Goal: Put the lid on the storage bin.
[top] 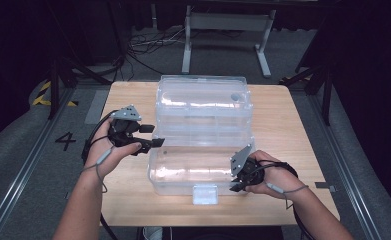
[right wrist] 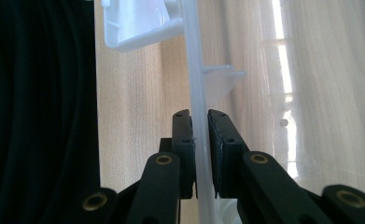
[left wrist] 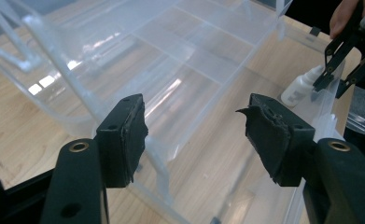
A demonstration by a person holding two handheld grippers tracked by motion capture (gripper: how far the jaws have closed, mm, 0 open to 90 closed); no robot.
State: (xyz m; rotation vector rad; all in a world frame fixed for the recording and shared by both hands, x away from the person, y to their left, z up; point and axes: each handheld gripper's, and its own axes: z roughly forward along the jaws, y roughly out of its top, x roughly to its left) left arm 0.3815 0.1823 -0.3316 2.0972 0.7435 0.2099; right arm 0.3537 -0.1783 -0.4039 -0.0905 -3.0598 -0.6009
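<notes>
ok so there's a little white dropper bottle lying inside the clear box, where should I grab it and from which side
Grip the small white bottle across its round body, coming straight down through the open top of the clear plastic box. It appears to lie on its side on the box floor near the wall pinched by the right hand-held gripper, so the sides are probably blocked. The left hand-held gripper is open and free.

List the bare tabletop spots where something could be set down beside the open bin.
Free: the wooden table strip between the clear plastic bin and the right edge, a narrower strip left of the raised lid, and the front edge either side of the latch. Crowded: centre, taken by the bin, with the left claw and right claw at its sides.
</notes>
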